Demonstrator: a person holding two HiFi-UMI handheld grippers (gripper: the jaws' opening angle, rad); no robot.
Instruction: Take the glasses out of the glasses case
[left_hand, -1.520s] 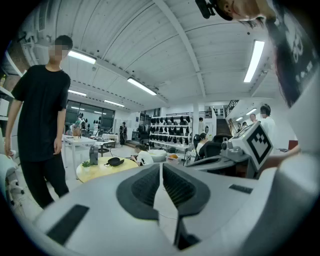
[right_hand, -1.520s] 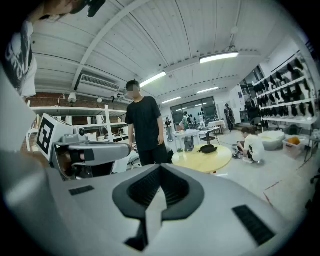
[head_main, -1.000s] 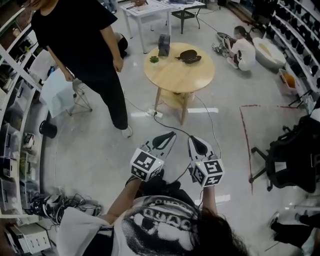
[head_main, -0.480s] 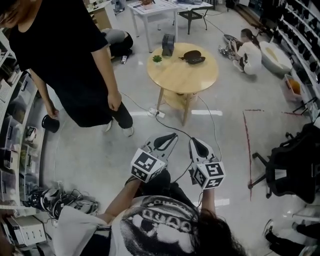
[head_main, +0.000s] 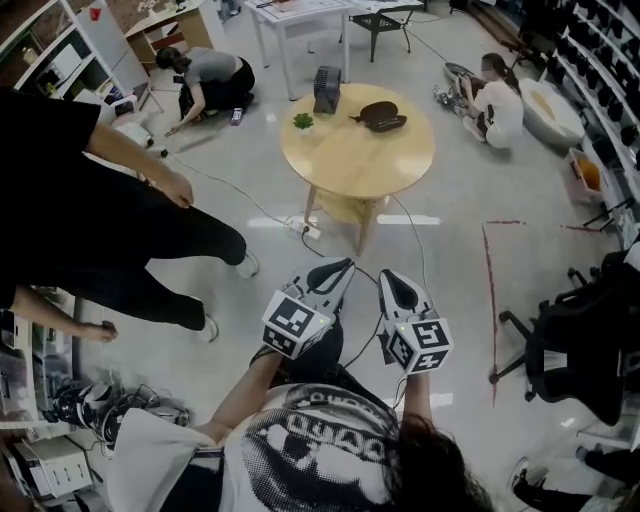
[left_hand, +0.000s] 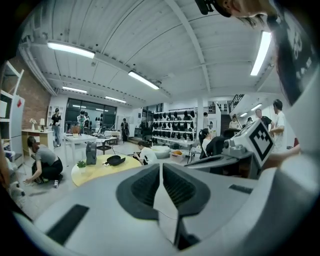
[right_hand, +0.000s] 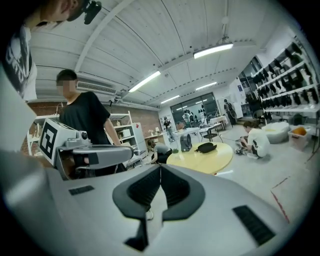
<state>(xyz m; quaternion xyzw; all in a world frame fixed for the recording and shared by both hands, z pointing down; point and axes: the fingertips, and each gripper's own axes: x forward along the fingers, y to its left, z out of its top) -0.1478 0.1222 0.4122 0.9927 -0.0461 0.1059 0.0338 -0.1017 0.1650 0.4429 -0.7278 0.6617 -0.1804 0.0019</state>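
Note:
A dark glasses case (head_main: 378, 115) lies closed on the far side of a round wooden table (head_main: 358, 160), beside a small potted plant (head_main: 303, 121) and a dark box (head_main: 327, 89). Both grippers hang in the air in front of me, well short of the table, pointing toward it. My left gripper (head_main: 336, 268) is shut with nothing in it, and so is my right gripper (head_main: 391, 279). In the left gripper view the case (left_hand: 115, 160) is far beyond the shut jaws (left_hand: 161, 169). In the right gripper view the case (right_hand: 206, 147) also lies far ahead of the gripper (right_hand: 160, 172).
A person in black (head_main: 110, 230) stands close at the left. Another person crouches (head_main: 207, 77) at the back left, and one sits on the floor (head_main: 492, 102) at the back right. A black office chair (head_main: 585, 330) stands at the right. Cables and a power strip (head_main: 308, 230) lie under the table.
Both grippers and my view have moved forward toward the table, still side by side and shut. The person in black has stepped to the left.

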